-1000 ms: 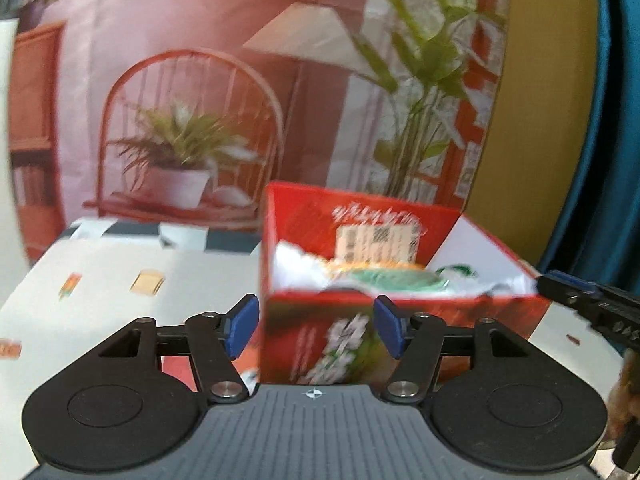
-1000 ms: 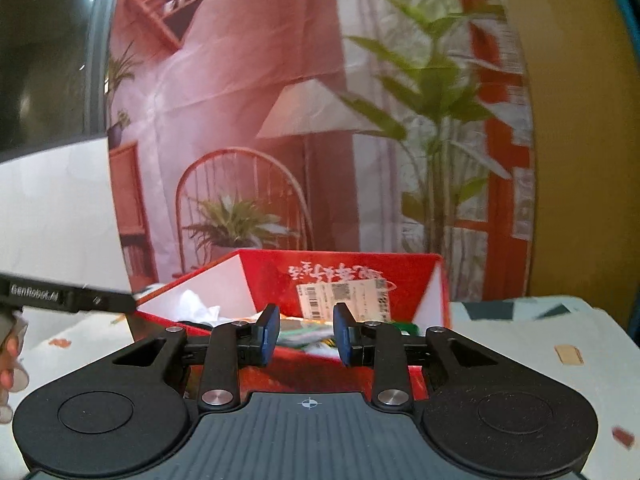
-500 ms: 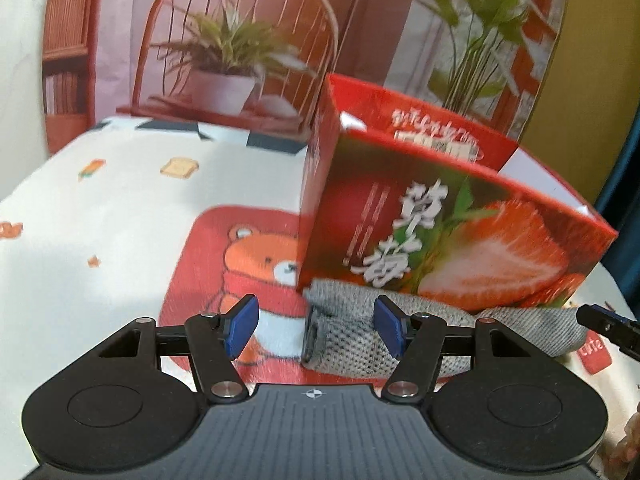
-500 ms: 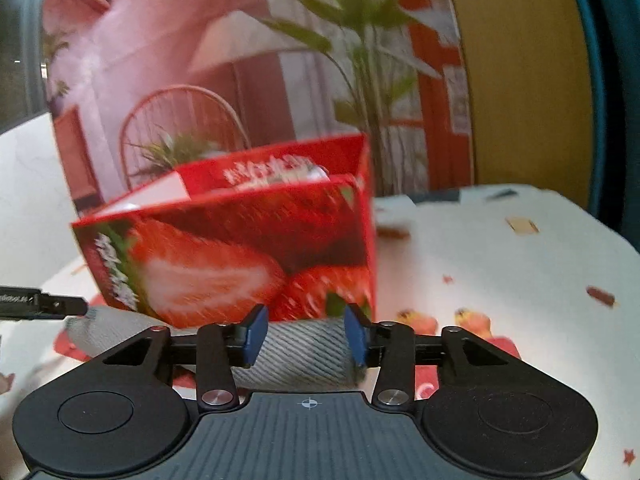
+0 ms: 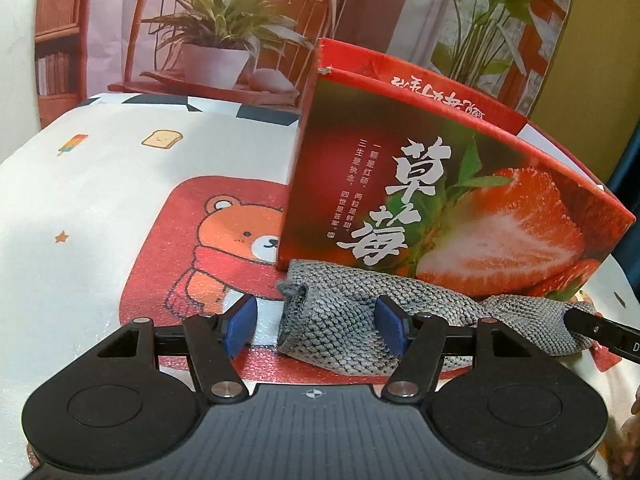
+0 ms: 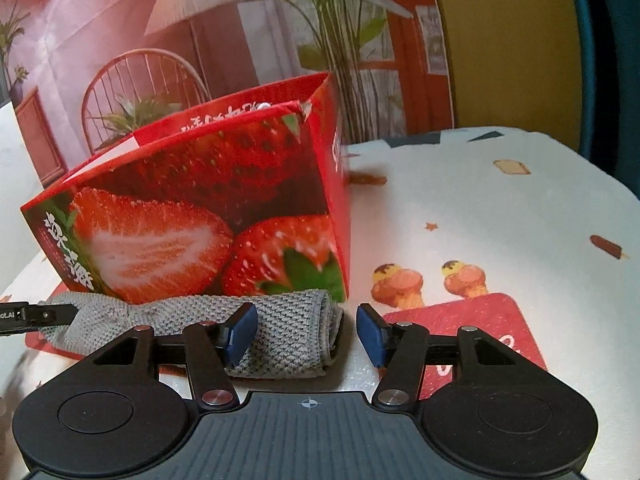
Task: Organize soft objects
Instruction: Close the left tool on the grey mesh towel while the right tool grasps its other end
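Cloth (image 5: 352,316) is the soft thing here, a grey knitted piece folded into a long strip, and it lies flat on the desk (image 5: 80,208) right in front of the red strawberry box (image 5: 440,208), touching the bottom of its front wall. One end of the strip sits between the blue pads of the left tool (image 5: 316,330), and the other end sits between the blue pads of the right tool (image 6: 304,334). The left tool is held apart, with room on both sides of the cloth, so it is not pinching yet. The right tool has just been opening, and its pads are apart too, one over the cloth and one past its folded end, with the end of the cloth between them. I think both tools are low and pointed at the two ends so they can pinch the strip together and lift it without it flopping. The black tip of the right tool (image 5: 600,326) pokes in at the edge of the left view, over the far end of the cloth. The box stands open at the top, and it is likely the place where soft things go, but from this low spot the inside is hidden, so I cannot tell what is in it. The desk has a white cover with little food drawings and a red bear mat (image 5: 208,240) under the cloth.
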`<move>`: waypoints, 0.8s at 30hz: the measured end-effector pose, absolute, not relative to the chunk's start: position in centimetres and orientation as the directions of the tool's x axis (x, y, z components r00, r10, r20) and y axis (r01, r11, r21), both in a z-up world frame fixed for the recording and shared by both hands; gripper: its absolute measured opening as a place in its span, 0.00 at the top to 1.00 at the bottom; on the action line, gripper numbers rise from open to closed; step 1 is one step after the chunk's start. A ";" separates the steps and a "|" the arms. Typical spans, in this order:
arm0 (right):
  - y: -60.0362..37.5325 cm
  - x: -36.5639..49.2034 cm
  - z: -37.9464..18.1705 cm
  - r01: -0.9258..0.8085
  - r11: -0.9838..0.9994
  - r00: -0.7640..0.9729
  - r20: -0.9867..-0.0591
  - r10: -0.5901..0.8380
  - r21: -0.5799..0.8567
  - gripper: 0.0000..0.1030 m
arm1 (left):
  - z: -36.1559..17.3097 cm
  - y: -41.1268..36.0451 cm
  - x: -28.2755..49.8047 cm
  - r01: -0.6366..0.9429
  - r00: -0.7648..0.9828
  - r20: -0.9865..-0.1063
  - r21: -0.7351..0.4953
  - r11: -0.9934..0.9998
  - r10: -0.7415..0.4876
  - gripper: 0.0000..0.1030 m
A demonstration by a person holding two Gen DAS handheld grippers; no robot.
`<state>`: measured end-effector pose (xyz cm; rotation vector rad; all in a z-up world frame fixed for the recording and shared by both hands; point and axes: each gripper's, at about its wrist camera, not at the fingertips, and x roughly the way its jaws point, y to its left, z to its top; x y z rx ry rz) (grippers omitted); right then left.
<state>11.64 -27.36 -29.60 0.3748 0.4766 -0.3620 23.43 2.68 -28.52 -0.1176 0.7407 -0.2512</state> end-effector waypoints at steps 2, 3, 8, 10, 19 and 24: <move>-27.4 11.8 -29.7 0.407 0.874 0.829 -0.509 -0.232 0.264 0.50 | -28.6 2.7 23.3 0.187 0.715 -0.646 -0.189 0.964 -0.266 0.34; -27.4 11.9 -29.8 0.399 0.879 0.828 -0.514 -0.223 0.262 0.50 | -28.8 2.5 23.0 0.188 0.717 -0.644 -0.188 0.964 -0.265 0.35; -26.7 12.3 -29.8 0.365 0.901 0.827 -0.526 -0.199 0.233 0.52 | -29.0 2.3 22.2 0.195 0.728 -0.634 -0.172 0.966 -0.260 0.38; -26.5 12.4 -29.8 0.359 0.906 0.825 -0.530 -0.196 0.225 0.52 | -29.0 2.2 22.0 0.203 0.729 -0.630 -0.171 0.964 -0.266 0.47; -26.3 12.4 -29.8 0.316 0.921 0.836 -0.526 -0.157 0.228 0.68 | -28.9 2.1 20.9 0.248 0.714 -0.635 -0.162 0.955 -0.293 0.76; -25.3 12.2 -29.6 0.277 0.942 0.849 -0.509 -0.146 0.192 0.79 | -28.7 1.3 19.4 0.263 0.723 -0.638 -0.097 0.960 -0.263 0.80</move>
